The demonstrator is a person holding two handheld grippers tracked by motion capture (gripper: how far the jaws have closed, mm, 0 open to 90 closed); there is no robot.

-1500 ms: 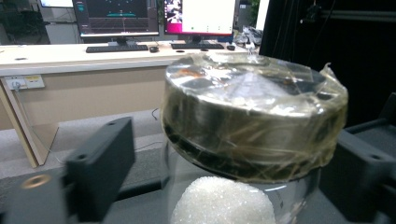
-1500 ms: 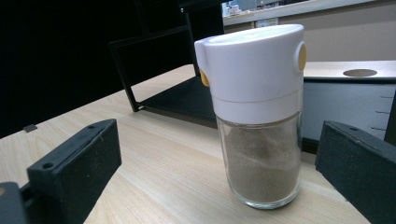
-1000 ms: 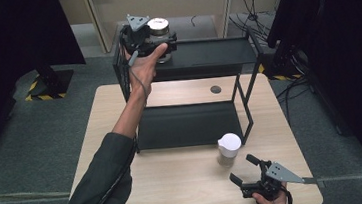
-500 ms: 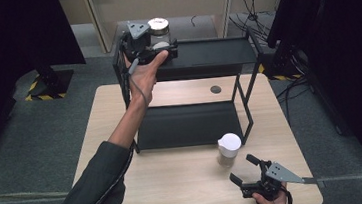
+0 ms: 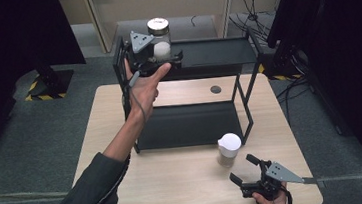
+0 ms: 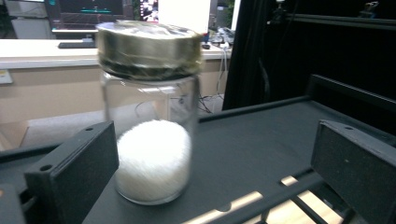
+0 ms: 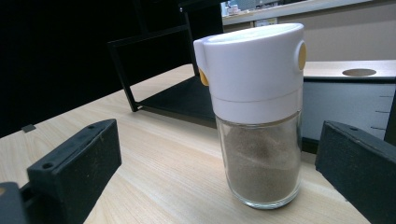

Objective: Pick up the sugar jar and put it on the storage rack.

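Observation:
A glass jar [image 5: 158, 34] with a metal lid and white powder stands on the top deck of a black shelf rack [image 5: 214, 53]. My left gripper [image 5: 160, 57] is open just in front of it. In the left gripper view the jar [image 6: 149, 116] stands upright near the left jaw, and I cannot tell whether they touch. A glass shaker [image 5: 229, 147] with a white cap and brown powder stands on the table. My right gripper [image 5: 241, 169] is open near the front edge, a little short of the shaker [image 7: 254, 116].
The rack's lower deck [image 5: 191, 123] lies on the wooden table [image 5: 177, 192]. A round hole [image 5: 215, 89] sits in the tabletop behind the rack. Dark curtains hang at both sides, and cables lie on the floor at the back right.
My left gripper has drawn back slightly toward the person while the jar stays on the top deck. The right gripper and the shaker have not moved.

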